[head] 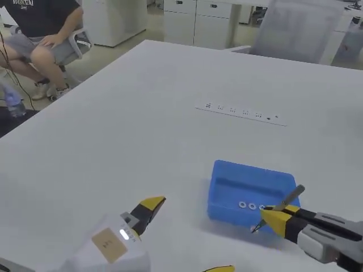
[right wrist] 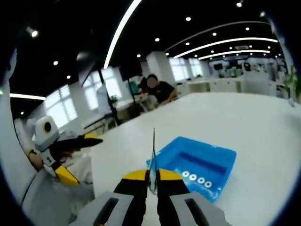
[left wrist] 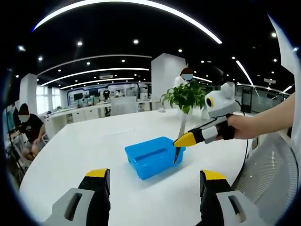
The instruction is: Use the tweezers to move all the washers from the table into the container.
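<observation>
A blue container [head: 272, 177] stands on the white table, with several washers [head: 252, 206] in a row on its floor. My right gripper [head: 279, 217] is shut on the tweezers [head: 292, 196] and hovers at the container's near right edge. The tweezers' dark tip points down by the front wall. Nothing can be made out in the tip. In the right gripper view the tweezers [right wrist: 153, 150] rise between the shut jaws, with the container [right wrist: 221, 157] and washers [right wrist: 196, 178] just beyond. My left gripper [head: 187, 235] is open and holds nothing, left of the container [left wrist: 153, 155].
A flush socket strip [head: 241, 112] lies in the table beyond the container. A person sits on a chair [head: 42, 34] past the table's far left edge. A grey chair back [head: 300, 28] stands at the far side. A potted plant [left wrist: 186, 96] is on the table.
</observation>
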